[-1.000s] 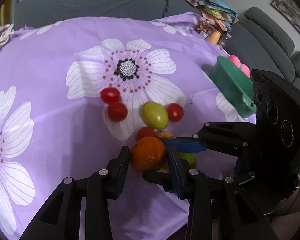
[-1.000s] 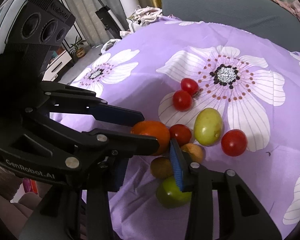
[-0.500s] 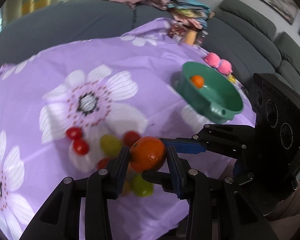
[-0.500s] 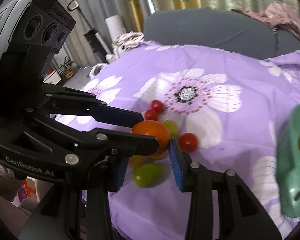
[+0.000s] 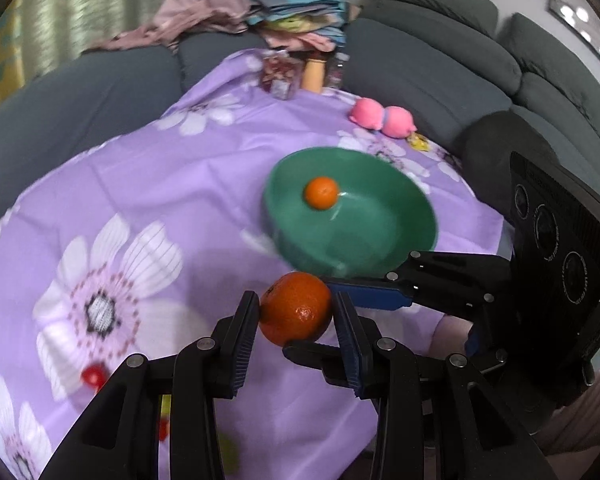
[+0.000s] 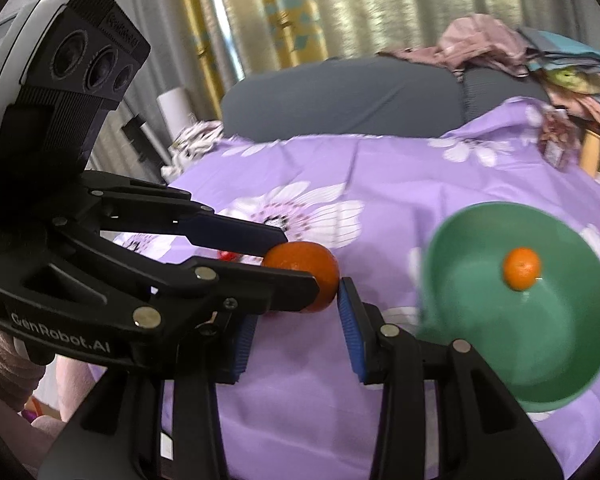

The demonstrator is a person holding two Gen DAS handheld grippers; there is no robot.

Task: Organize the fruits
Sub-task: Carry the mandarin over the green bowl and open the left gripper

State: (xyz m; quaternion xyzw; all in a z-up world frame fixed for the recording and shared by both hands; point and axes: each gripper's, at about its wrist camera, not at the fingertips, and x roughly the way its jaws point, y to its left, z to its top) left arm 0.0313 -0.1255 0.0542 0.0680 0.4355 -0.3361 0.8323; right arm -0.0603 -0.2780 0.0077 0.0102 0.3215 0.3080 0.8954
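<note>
A big orange [image 5: 296,312] hangs above the purple flowered cloth [image 5: 140,184]. My left gripper [image 5: 296,304] is shut on it, one pad on each side. My right gripper [image 5: 308,316] comes in from the right, with one finger over the orange and one under it, also shut on it. In the right wrist view the orange [image 6: 304,272] sits at the tips of the right gripper [image 6: 296,292], between the fingers of the left gripper [image 6: 298,260]. Just beyond stands a green bowl [image 5: 380,236] holding a small orange [image 5: 321,193]. The right wrist view shows that bowl [image 6: 500,340] and its small orange [image 6: 522,269] at the right.
A red cherry tomato [image 5: 93,376] and blurred fruit lie low at the left, behind my fingers. Two pink toys [image 5: 380,118] and a jar [image 5: 280,76] sit at the table's far end. A grey sofa [image 5: 440,64] with piled clothes wraps around the table.
Both grippers lifted the big orange off the fruit pile and carried it right. The pile slid out to the lower left and the green bowl came into full view.
</note>
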